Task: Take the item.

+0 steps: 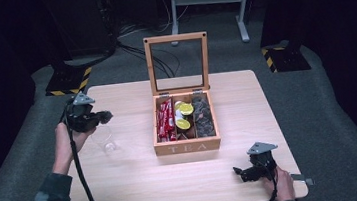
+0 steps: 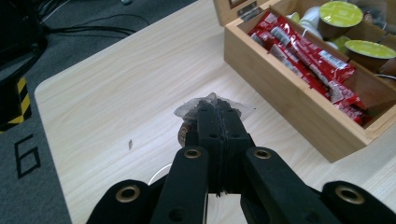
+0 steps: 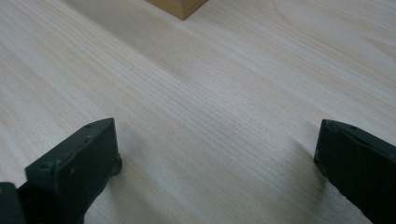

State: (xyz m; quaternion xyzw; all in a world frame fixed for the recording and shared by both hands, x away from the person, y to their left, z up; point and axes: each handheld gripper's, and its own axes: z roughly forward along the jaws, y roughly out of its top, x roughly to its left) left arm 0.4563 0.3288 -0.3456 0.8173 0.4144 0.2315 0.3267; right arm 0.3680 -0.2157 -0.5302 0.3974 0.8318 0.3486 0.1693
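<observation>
Holding a small tea bag (image 2: pixel 210 103) pinched between its pressed-together jaws, the left tool (image 1: pixel 99 118) hangs above the table (image 1: pixel 139 180), left of the wooden tea box (image 1: pixel 187 145) and just over a clear plastic cup (image 1: pixel 104 141) standing there. In the left gripper view the bag's crumpled see-through wrapper sticks out past the jaw tips, with dark contents showing beneath. The box stands with its glass-framed lid (image 1: pixel 177 63) up; its left compartment holds red sachets (image 1: pixel 165 119), the middle one yellow-topped capsules (image 1: pixel 186 108), the right one dark bags (image 1: pixel 203 115).

The right tool (image 1: pixel 240 173) rests low near the table's front edge, right of and nearer the person than the box, jaws spread wide with only bare wood between them.

Judging by this, the picking seems done: a bag is out of the box and carried close to the cup. What remains is likely lowering it into the cup and letting go, and perhaps shutting the lid afterwards.
</observation>
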